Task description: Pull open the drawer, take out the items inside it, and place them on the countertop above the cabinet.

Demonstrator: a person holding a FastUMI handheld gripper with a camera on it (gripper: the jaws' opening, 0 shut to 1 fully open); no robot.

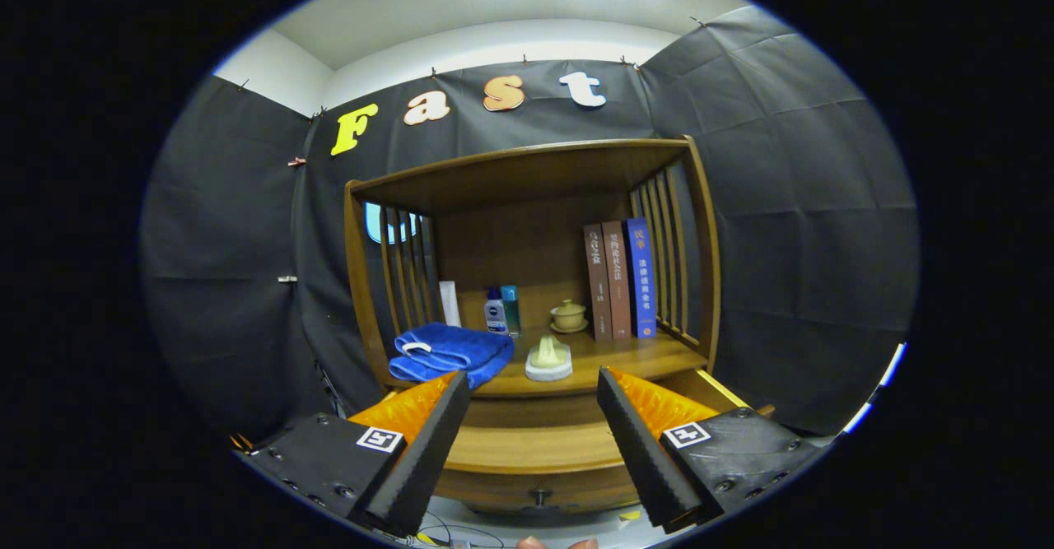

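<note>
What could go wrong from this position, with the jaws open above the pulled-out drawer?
1. The gripper hangs with jaws wide open and holds nothing, over the pulled-out wooden drawer; its inside is hidden here, so a blind reach may miss an item.
2. The folded blue towel overhangs the wooden countertop edge near one finger; a lift past it could drag it off.
3. The pale soap on its white dish crowds the front edge, leaving little placing room.

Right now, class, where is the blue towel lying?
In the gripper view, the blue towel lies folded on the countertop, just beyond the left finger, left of the small pale dish.
</note>
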